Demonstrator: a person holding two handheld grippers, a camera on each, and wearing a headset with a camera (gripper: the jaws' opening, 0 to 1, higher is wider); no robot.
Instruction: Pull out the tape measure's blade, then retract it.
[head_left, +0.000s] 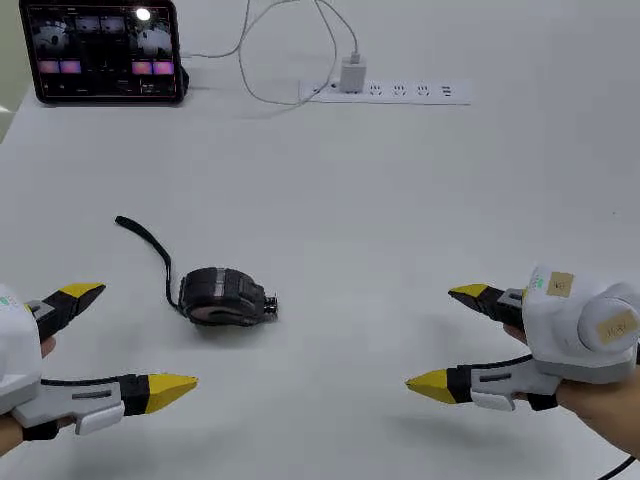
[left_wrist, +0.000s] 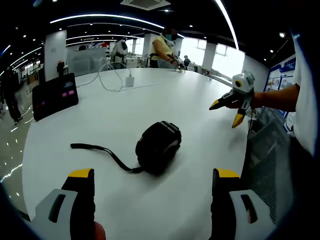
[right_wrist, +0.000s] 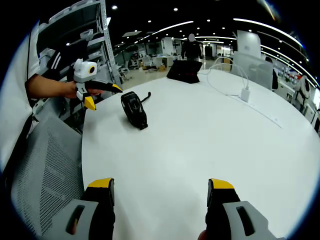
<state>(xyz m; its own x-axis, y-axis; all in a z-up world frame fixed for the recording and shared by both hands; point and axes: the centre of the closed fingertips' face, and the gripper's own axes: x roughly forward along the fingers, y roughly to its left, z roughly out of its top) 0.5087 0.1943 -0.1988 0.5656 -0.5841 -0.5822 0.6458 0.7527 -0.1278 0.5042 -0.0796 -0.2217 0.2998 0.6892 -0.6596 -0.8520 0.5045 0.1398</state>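
Both spread and empty, the left gripper (head_left: 145, 336) and right gripper (head_left: 433, 337) are flanking the tape measure (head_left: 222, 296) (hard, likely slick case, best pinched across its sides) near the tabletop's (head_left: 400, 200) front edge.

Tablet (head_left: 105, 50) and left claw (head_left: 148, 335) partly cropped

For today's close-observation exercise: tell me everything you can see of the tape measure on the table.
The tape measure is a compact, rounded black case, plastic or rubber by its look, resting on the white table. Its blade is in, just the end hook showing at one end. A thin black strap trails curved from the other end along the table. Only the table touches it.
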